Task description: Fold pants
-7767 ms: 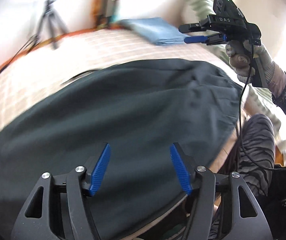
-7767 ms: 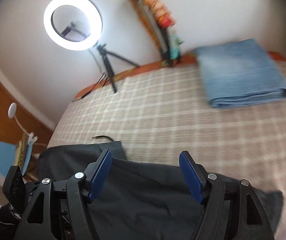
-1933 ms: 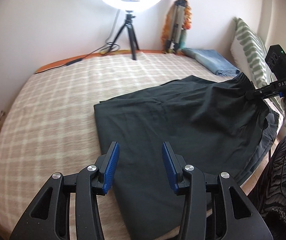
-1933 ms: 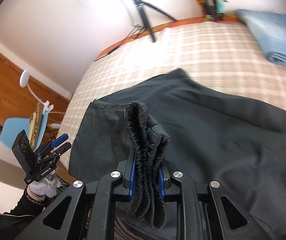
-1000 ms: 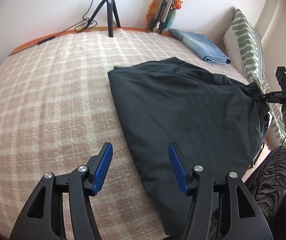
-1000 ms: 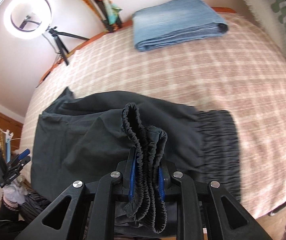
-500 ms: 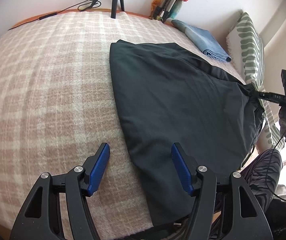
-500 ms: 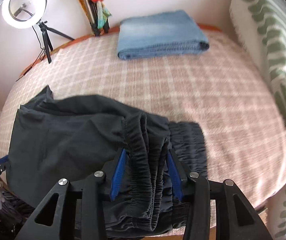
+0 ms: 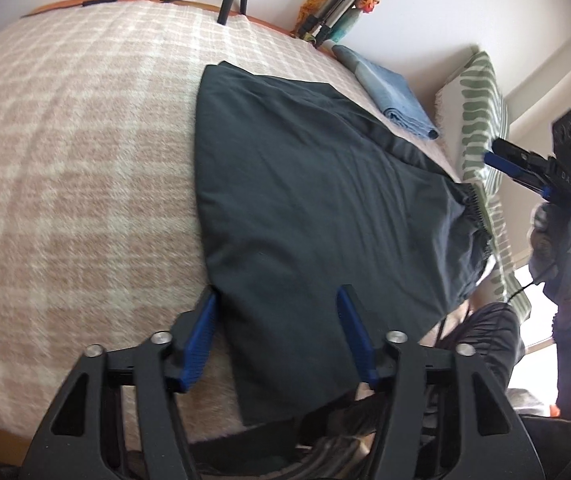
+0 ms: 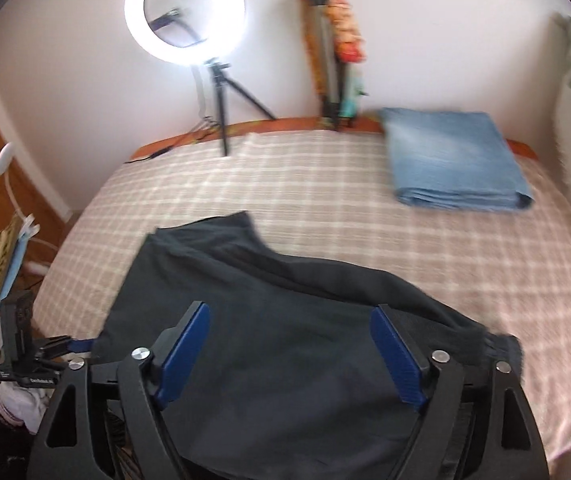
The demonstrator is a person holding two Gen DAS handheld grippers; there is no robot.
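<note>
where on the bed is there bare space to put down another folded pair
Bare checked blanket lies between the dark pants and the ring light tripod, left of the folded blue jeans. More lies left of the pants. The near edge is crowded with pants and both grippers.

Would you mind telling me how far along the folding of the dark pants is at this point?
Done, it seems: the dark pants lie doubled over on the checked bedspread, elastic waistband bunched at one end. In hand: nothing; the left gripper and right gripper are both open above the fabric. Left: probably folding the length over again and smoothing the wrinkles.
</note>
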